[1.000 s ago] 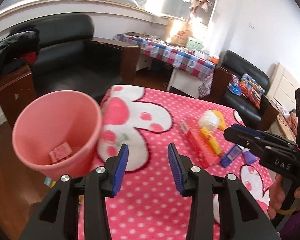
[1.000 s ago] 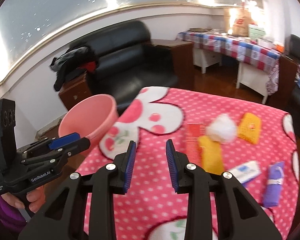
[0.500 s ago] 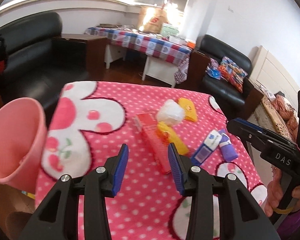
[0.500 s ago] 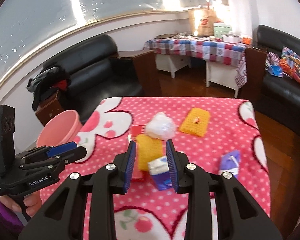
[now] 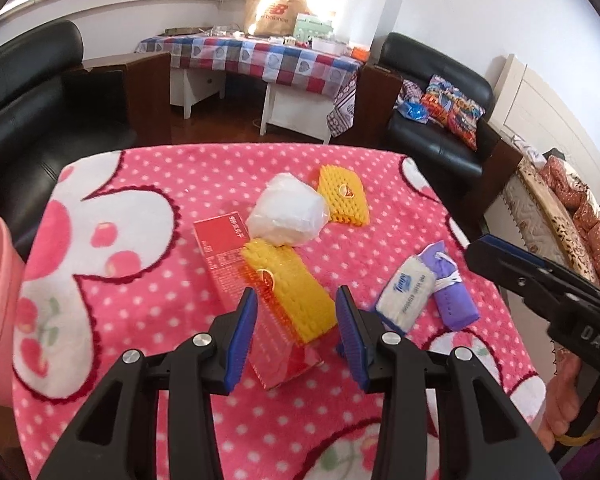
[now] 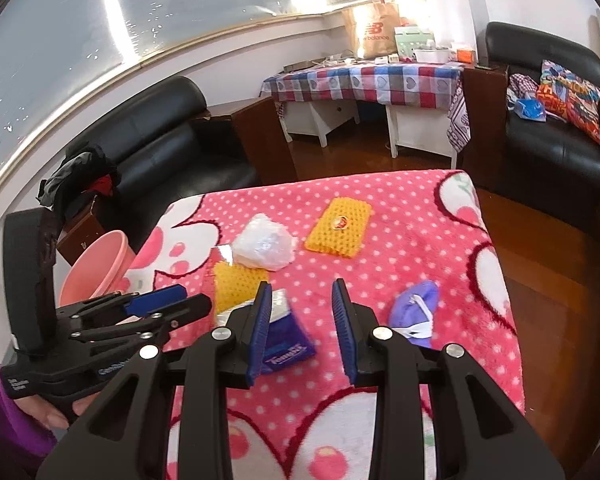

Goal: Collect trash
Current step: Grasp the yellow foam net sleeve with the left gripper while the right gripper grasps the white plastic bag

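Pink blanket [image 5: 148,320], two yellow foam nets [image 5: 288,288] (one farther), one red box [image 5: 228,256]

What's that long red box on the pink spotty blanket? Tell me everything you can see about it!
The red box is long, flat and thin, like glossy cardboard, with small print and white writing along its top. It lies flat on the pink dotted blanket, running slantwise away from the left gripper, whose open jaws stand above its near end. A yellow foam net lies across it, and the white crumpled bag touches its far end. Its far end shows in the right view.
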